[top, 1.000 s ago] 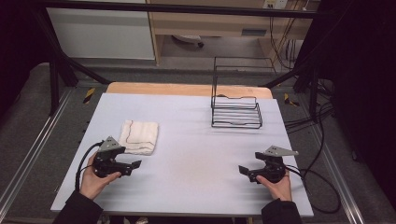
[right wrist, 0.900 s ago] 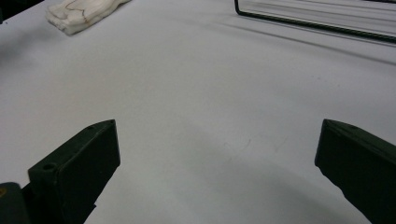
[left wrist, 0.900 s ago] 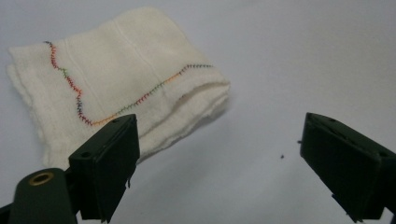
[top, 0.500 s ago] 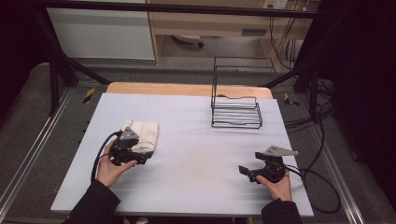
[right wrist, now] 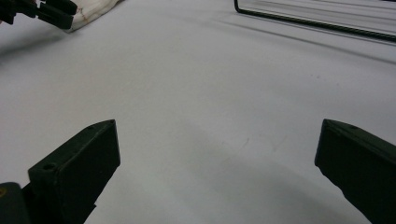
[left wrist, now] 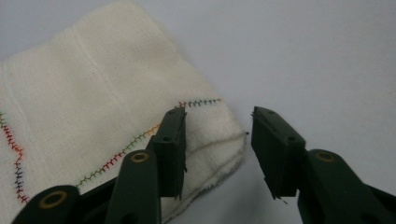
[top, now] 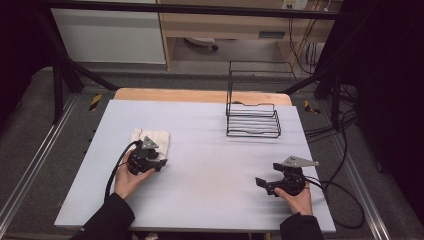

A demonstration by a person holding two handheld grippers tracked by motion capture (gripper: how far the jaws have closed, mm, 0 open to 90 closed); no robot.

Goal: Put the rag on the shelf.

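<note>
A folded cream cloth with coloured stitching lies on the left of the white table. In the left gripper view the cloth spreads to the left. My left gripper sits at its near corner, open, one jaw over the cloth and the other beside the corner above bare table. My right gripper rests open at the table's near right, its jaws wide apart over bare surface. The left gripper and the cloth's edge appear far off in the right gripper view.
A black wire rack stands at the back right of the table; its base wire crosses the top of the right gripper view. Cables trail off the right edge. A wooden board edge runs along the table's back.
My left gripper moved forward from the near left of the table up to the cloth's near corner. The right gripper stayed in place.
</note>
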